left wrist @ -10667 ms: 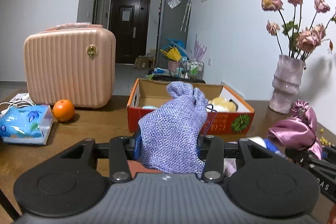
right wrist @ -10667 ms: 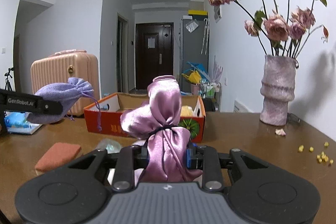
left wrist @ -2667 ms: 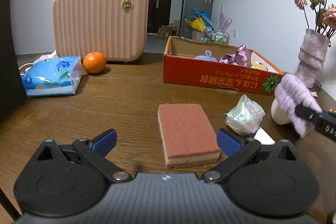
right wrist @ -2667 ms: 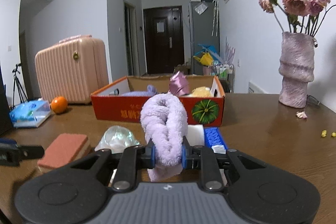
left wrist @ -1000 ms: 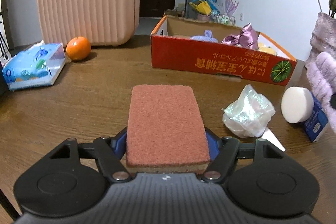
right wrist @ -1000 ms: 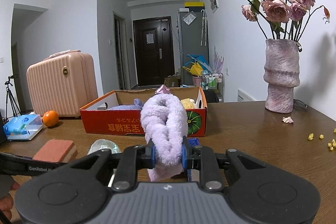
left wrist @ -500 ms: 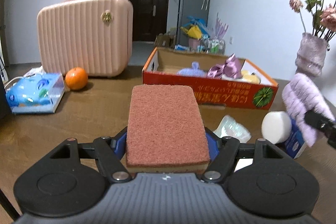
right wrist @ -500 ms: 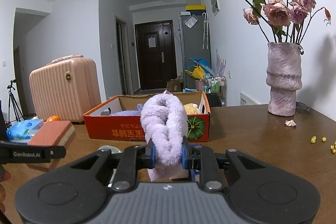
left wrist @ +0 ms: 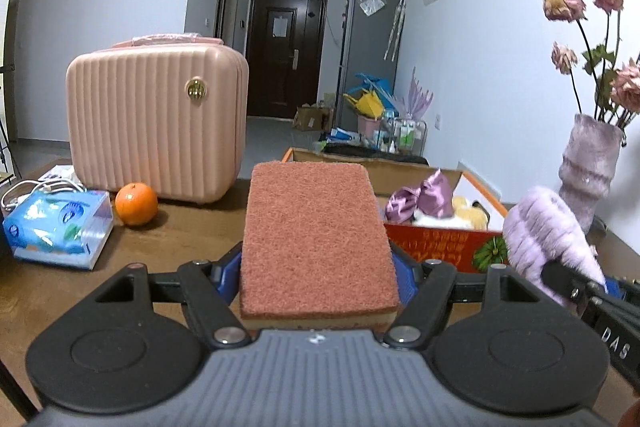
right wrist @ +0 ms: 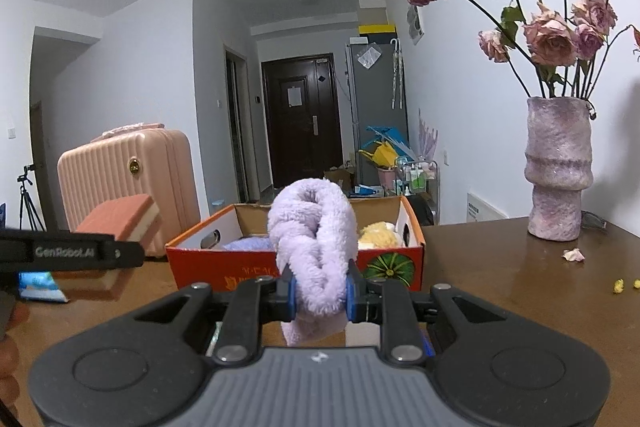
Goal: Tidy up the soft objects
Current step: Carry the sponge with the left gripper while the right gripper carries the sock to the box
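The left gripper [left wrist: 316, 273] pinches a sponge [left wrist: 316, 239] by its two long sides. The sponge lies flat, and its long way points straight ahead, away from the hand. It is up in the air, off the table [left wrist: 52, 287].

The right gripper [right wrist: 320, 293] is pressed tight on a fluffy towel [right wrist: 314, 247]. The towel is rolled up and stands tall between the jaws, with a bit hanging down under them. It is off the table too.

The box [right wrist: 400, 267] is where the soft things go. It sits far out on the table, toward the back edge. A shiny bow [left wrist: 424, 195] and a yellow toy [right wrist: 378, 235] already lie inside it.

From the right gripper, the box is straight ahead and a little lower. The near wall of the box stands just behind the towel. From the left gripper, the box is ahead and off to the right, and the sponge hides its left part. So I think the right hand is nearer to the box. The towel looks ready to go in first, up and over the near wall.

The sponge needs to go forward and to the right. In the left view the towel hangs off to the right of the sponge, in front of the right end of the box. The two hands could bump if both go at once.
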`<state>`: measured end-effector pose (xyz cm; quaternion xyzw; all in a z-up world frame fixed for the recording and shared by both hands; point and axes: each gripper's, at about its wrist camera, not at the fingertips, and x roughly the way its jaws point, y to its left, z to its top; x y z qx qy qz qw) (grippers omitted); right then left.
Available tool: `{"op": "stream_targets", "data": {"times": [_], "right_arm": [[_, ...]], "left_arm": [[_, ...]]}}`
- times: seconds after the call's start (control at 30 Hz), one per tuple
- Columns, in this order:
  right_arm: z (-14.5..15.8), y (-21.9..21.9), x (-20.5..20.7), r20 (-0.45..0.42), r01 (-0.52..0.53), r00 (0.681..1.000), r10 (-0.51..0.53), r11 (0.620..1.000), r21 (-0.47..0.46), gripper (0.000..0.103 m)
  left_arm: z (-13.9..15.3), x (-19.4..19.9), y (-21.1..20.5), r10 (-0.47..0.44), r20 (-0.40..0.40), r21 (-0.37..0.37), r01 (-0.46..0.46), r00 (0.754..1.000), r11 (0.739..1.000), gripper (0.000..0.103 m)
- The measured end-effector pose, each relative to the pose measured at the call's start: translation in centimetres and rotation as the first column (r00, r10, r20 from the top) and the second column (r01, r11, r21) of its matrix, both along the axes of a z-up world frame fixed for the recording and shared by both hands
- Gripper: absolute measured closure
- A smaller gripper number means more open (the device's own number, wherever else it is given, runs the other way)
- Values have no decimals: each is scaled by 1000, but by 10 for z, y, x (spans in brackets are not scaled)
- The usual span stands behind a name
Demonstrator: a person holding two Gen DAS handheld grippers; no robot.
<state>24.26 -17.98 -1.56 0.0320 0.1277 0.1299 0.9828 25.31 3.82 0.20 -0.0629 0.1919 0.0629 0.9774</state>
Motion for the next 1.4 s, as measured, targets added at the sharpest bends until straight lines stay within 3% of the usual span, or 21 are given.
{"op": "stream_targets", "data": {"times": [0.57, 1.4], "right_arm": [[2, 31, 53, 17, 0, 1000, 0, 1000, 15, 82], [3, 66, 153, 24, 24, 999, -25, 999, 23, 82]], "left_arm": [[8, 51, 5, 29, 35, -34, -28, 999, 999, 30], [3, 156, 19, 56, 49, -74, -52, 997, 996, 30]]}}
